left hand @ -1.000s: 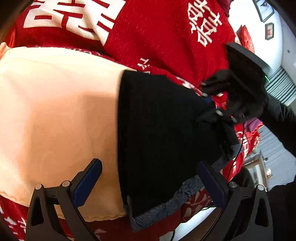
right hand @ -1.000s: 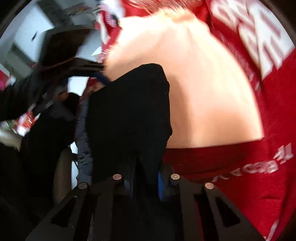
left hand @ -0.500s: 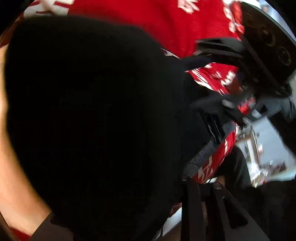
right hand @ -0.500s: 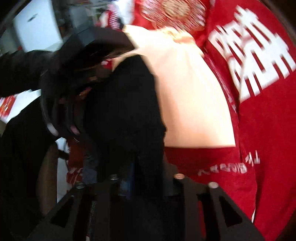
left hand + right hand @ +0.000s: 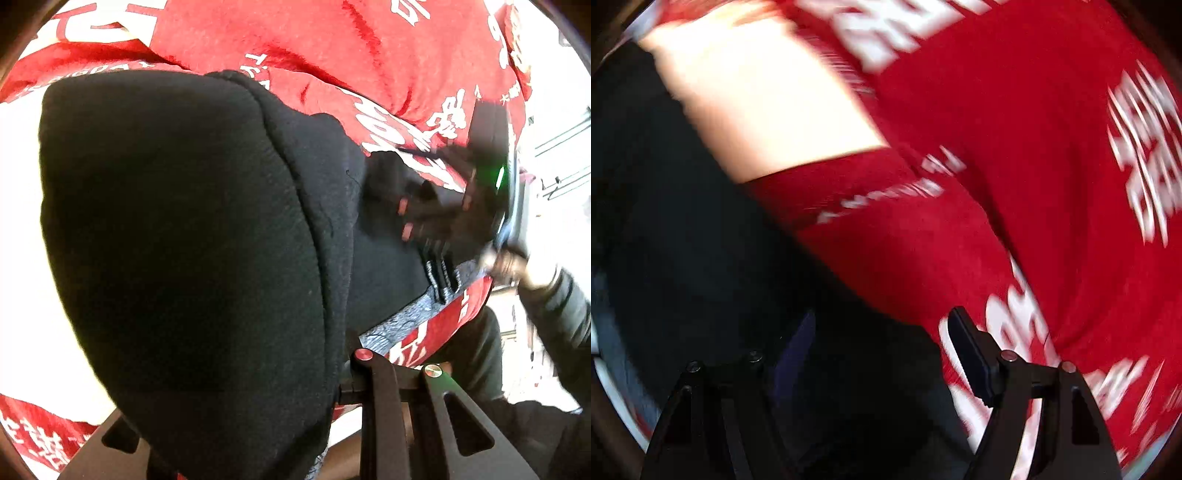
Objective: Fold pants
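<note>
bright, blown-out whites at left, heavy motion blur in the right wrist view, fisheye-bent dark edges

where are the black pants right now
In the left wrist view the black pants fill the left and centre, draped over the left gripper on the red printed blanket, with the right gripper open beside them.

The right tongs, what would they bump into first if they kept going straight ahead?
Probably the black pants. The right tongs are open, and the dark cloth already lies between their fingers; the red blanket is beyond it. The picture is blurry, so depth is unsure.
</note>
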Motion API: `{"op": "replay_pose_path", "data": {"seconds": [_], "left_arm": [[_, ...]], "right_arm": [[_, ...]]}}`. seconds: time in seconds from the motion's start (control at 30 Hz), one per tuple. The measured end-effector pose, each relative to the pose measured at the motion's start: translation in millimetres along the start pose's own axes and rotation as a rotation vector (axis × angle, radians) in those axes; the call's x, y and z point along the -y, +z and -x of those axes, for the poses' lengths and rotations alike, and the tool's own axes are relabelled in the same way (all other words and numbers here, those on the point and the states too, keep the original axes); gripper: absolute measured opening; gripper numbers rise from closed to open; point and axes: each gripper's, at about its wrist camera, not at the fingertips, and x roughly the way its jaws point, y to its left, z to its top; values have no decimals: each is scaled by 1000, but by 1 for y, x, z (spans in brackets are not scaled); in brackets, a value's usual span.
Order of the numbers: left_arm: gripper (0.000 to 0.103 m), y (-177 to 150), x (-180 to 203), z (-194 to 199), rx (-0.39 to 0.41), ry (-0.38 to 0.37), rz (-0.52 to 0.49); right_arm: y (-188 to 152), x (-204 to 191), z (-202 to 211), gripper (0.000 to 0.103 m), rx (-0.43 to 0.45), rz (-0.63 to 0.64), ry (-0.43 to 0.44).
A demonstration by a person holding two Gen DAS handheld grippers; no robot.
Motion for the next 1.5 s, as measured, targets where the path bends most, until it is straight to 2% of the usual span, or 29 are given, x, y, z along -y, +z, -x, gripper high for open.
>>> {"op": "replay_pose_path", "data": {"seconds": [0.07,0.1,0.17,0.23,0.3,0.33,0.47,0.53,0.57,0.6,0.7,0.77,0.83,0.93,1.0,1.07,1.13,1.2,1.23,1.27,1.3,1.33,1.37,1.4,1.5], "left_arm": [[27,3,1,7,13,-16,20],[27,4,3,11,17,-21,25],[27,5,12,13,17,-11,17],[27,6,16,13,10,4,11],[27,6,20,12,7,14,7],[27,7,21,13,7,18,6],[27,8,26,22,7,31,-11],[27,10,30,23,9,41,-26],[27,11,32,24,10,45,-27],[27,11,33,25,11,47,-25],[27,10,33,26,13,47,-15],[27,10,31,27,11,50,-9],[27,11,31,25,6,53,1],[27,14,36,25,3,68,12],[27,16,43,24,-3,80,13],[27,17,51,25,-8,99,8],[27,20,59,27,-9,109,1],[27,25,73,28,-5,118,-10],[27,26,79,29,-1,124,-16],[27,28,85,31,4,129,-24],[27,29,91,32,6,136,-30],[27,30,96,33,5,144,-36],[27,30,102,34,4,149,-45],[27,30,109,35,2,155,-56],[27,33,132,37,2,173,-97]], "right_arm": [[-11,-10,-4,78,-31,-32,13],[-20,-25,-2,77,-41,1,-11],[-41,-52,19,78,24,56,-95],[-67,-83,40,78,63,99,-70],[-92,-109,61,78,138,150,-114],[-96,-112,66,78,147,170,-90],[-99,-89,67,78,84,127,250],[-97,-76,56,84,36,166,360],[-96,-73,44,93,-24,193,421],[-94,-70,37,103,-44,243,507],[-81,-61,40,103,-110,340,635],[-60,-36,45,103,-93,290,712],[-46,-19,37,103,-95,244,717],[-43,-19,3,103,-190,178,742],[-43,-26,6,103,-120,244,695],[-43,-27,11,103,-121,276,676],[-45,-15,20,103,-109,207,739],[-51,-5,33,103,-51,151,801],[-72,4,34,103,-32,144,822],[-74,-3,32,103,-38,146,837],[-78,-16,23,103,-82,157,828],[-80,-26,18,103,-79,190,770],[-83,-32,24,103,-26,242,721],[-85,-38,31,103,-14,296,687],[-90,-25,43,103,-48,232,706]]}}
